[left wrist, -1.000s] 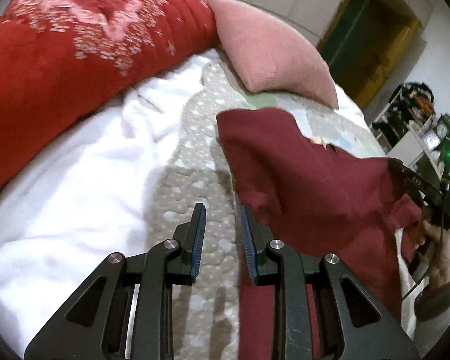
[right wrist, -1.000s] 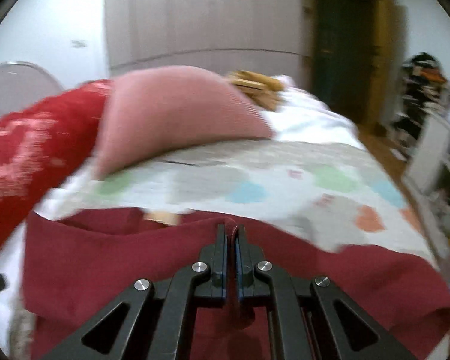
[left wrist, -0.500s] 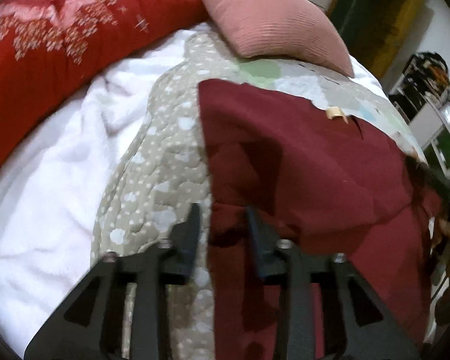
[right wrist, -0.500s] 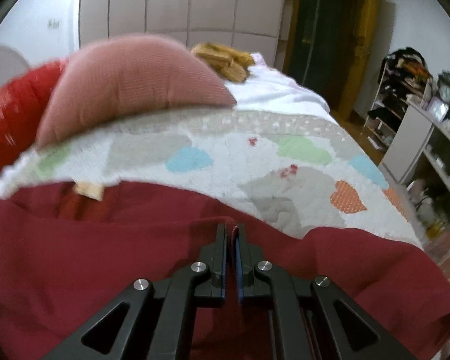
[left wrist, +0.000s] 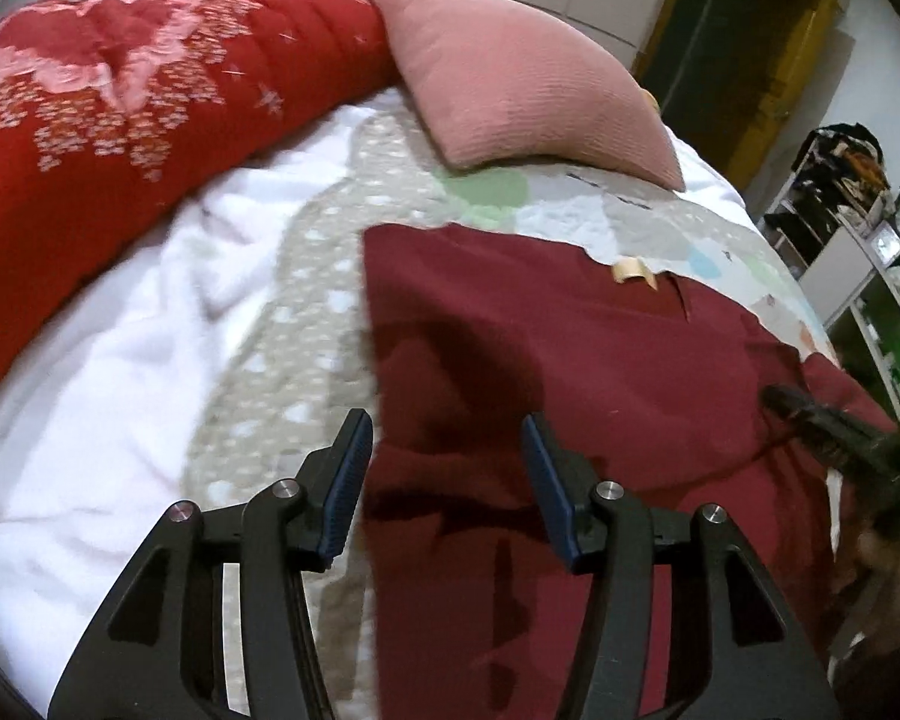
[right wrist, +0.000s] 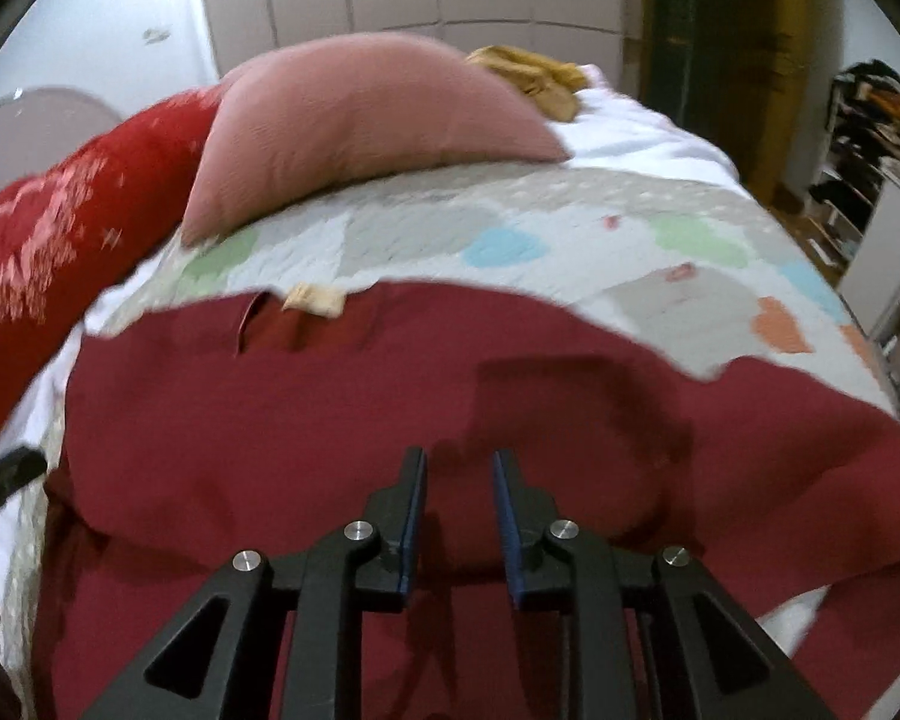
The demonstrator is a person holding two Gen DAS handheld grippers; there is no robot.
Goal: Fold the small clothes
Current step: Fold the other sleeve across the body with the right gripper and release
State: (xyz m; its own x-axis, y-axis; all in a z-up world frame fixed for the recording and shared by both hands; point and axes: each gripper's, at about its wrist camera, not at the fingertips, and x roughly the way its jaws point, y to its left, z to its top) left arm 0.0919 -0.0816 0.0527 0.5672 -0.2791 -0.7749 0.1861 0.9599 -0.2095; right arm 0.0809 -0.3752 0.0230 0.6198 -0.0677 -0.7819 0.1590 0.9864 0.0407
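Observation:
A dark red garment lies spread on the patterned quilt of a bed, a tan label at its far edge. My left gripper hangs over the garment's left edge; its jaws are opening and its blue pads do not press the cloth. In the right wrist view the same garment fills the foreground. My right gripper is just above it with the jaws opening and the cloth free of them. The right gripper's tip shows at the right of the left wrist view.
A pink cushion and a red flowered duvet lie at the head of the bed, with a white blanket on the left. A yellow cloth lies behind the cushion. Shelves and a dark door stand to the right.
The garment, held up a second ago, has come down flat onto the quilt. Both grippers have let go: the left jaws spread wide and the right jaws parted as that gripper sank.

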